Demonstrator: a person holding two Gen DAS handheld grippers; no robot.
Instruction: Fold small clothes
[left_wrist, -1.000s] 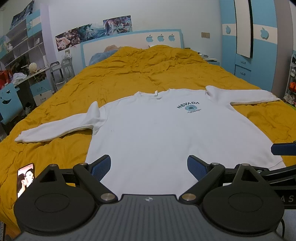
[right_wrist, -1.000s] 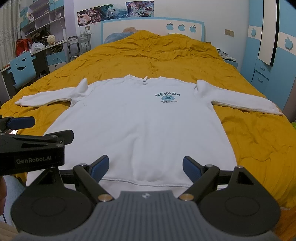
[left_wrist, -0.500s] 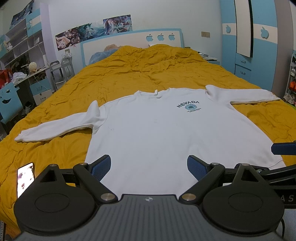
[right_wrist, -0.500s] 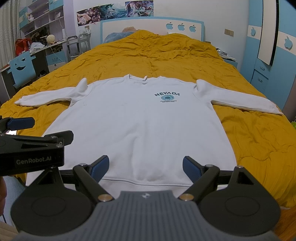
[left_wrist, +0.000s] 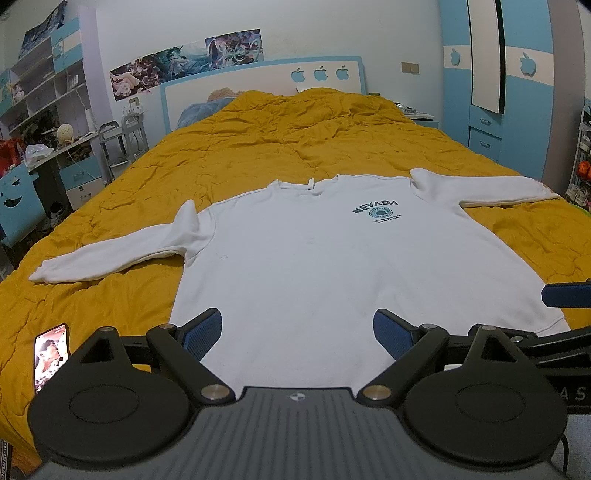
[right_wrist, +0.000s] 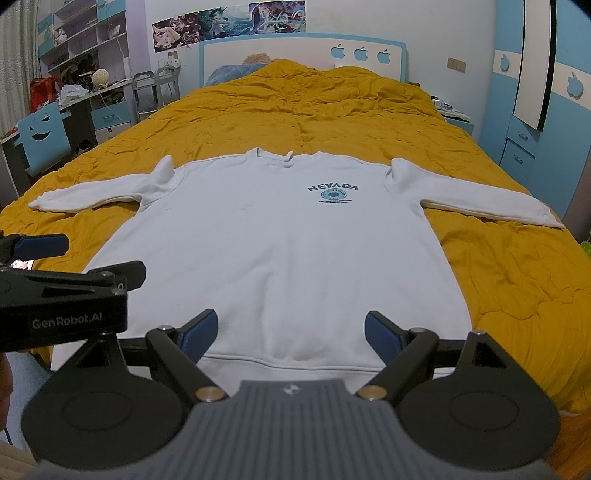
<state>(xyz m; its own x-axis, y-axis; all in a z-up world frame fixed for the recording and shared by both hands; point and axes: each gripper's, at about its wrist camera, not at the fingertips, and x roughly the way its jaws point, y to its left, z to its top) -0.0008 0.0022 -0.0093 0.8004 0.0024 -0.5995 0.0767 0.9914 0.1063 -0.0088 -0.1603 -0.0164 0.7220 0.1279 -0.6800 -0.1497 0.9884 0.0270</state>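
A white long-sleeved sweatshirt (left_wrist: 317, 258) (right_wrist: 280, 236) with a dark "NEVADA" print lies flat and face up on the bed, hem nearest me, both sleeves spread out sideways. My left gripper (left_wrist: 297, 328) hovers open above the hem, left of centre, with nothing between its blue pads. Open too, my right gripper (right_wrist: 290, 330) sits over the hem towards the right. Each gripper shows at the other view's edge: the right gripper (left_wrist: 565, 295) and the left gripper (right_wrist: 44, 247).
A mustard quilt (left_wrist: 295, 147) covers the whole bed. A lit phone (left_wrist: 51, 356) lies on it near the front left corner. Desk, shelves and a blue chair (right_wrist: 44, 136) stand at the left, blue wardrobes (left_wrist: 517, 92) at the right.
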